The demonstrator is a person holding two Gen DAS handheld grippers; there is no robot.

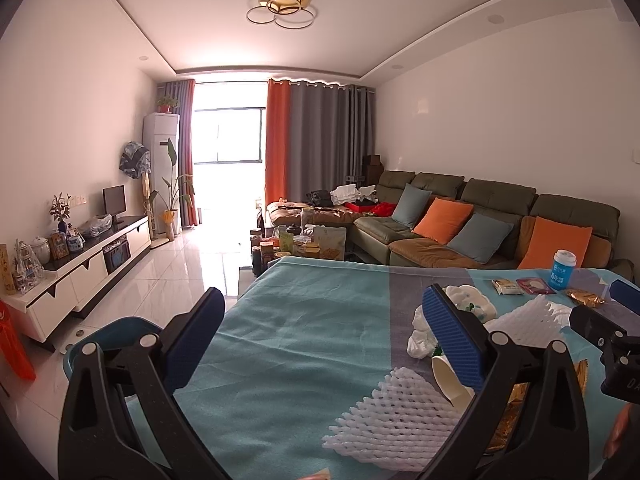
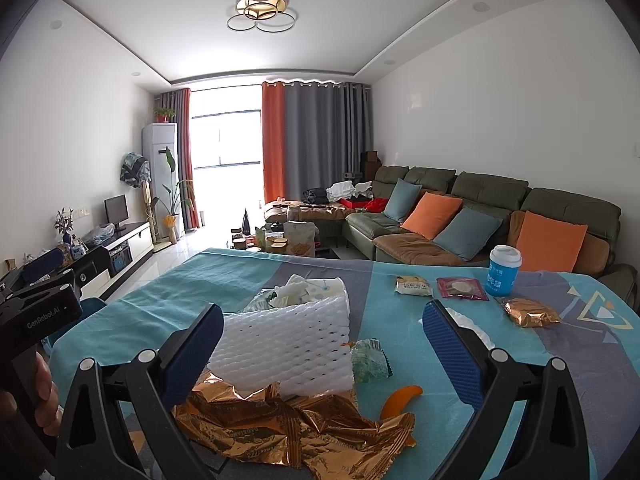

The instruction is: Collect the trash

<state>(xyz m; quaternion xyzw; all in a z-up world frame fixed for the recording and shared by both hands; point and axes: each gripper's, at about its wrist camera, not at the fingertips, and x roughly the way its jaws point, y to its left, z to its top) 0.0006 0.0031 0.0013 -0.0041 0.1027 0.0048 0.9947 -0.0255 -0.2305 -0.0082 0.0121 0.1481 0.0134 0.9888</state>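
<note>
Trash lies on a table under a teal and grey cloth (image 1: 304,320). In the left wrist view my left gripper (image 1: 324,322) is open and empty above the cloth, with a white foam net (image 1: 396,416) and a tipped paper cup (image 1: 450,376) by its right finger. In the right wrist view my right gripper (image 2: 322,336) is open and empty, with a white foam net (image 2: 288,344), a crumpled gold foil wrapper (image 2: 288,424), a green wrapper (image 2: 370,360) and an orange peel (image 2: 402,398) between its fingers. Crumpled tissue (image 2: 308,286) lies behind the net.
A blue-labelled cup (image 2: 502,276), a yellow snack packet (image 2: 414,286), a red packet (image 2: 460,288) and a gold packet (image 2: 530,312) lie at the table's far right. A blue bin (image 1: 106,340) stands left of the table. A sofa (image 2: 480,216) and a cluttered coffee table (image 2: 288,240) lie beyond.
</note>
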